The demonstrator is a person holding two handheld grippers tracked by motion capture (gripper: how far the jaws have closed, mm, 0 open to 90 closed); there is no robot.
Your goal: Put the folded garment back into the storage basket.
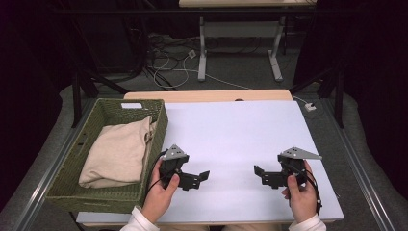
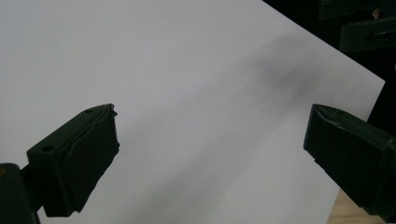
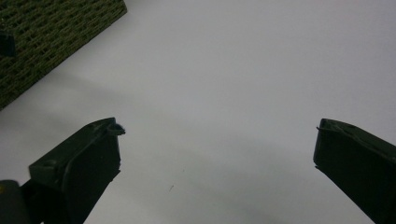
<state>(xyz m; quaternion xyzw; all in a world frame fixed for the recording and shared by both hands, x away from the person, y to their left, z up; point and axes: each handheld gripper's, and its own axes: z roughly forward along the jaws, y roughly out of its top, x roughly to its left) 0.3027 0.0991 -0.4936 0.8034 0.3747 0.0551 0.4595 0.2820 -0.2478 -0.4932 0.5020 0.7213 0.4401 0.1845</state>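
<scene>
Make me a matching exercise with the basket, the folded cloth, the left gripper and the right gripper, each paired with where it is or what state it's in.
Things:
1. basket
2. folded cloth
3. left gripper
4. right gripper

Places or states:
A. lying inside the woven green container
B. jaws open over the white table, nearer the basket
C. standing at the table's left edge
D. jaws open over the white table, toward the table's right side

Pairs: 1-C, 2-A, 3-B, 4-D
</scene>
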